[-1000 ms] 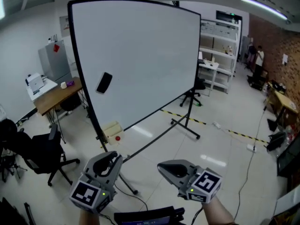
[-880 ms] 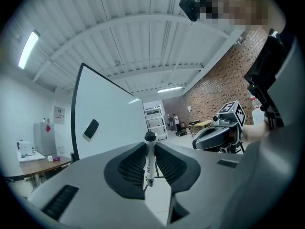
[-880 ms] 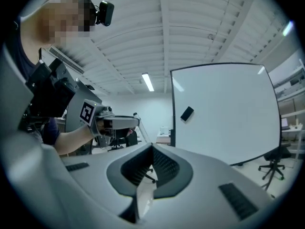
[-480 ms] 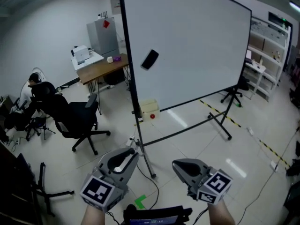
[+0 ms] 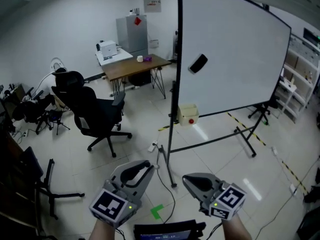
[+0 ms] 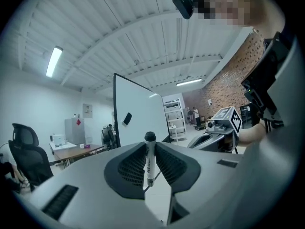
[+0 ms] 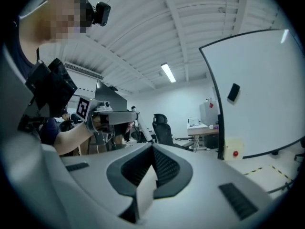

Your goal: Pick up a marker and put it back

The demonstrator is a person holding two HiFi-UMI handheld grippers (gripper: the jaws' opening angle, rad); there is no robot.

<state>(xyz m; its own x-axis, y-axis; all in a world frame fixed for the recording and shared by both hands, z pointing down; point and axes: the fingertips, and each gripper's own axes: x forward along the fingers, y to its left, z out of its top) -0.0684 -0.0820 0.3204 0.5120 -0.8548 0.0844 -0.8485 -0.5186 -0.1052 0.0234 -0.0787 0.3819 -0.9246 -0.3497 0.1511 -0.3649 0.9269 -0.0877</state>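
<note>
The left gripper point(image 6: 149, 149) holds a marker point(image 6: 150, 162) upright between its 2 jaws, with the black cap on top. The jaws of the right gripper point(image 7: 152, 150) are pressed together, with nothing between them. Ahead stands a whiteboard point(image 5: 235, 59) with a black eraser point(image 5: 198, 63) on it. A black chair point(image 5: 95, 114) stands to its left.

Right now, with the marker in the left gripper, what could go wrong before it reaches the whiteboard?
The marker stands upright in the left gripper, its cap end clear of the jaws; it may tilt or slip. A cable trails by the whiteboard stand: a trip risk.
</note>
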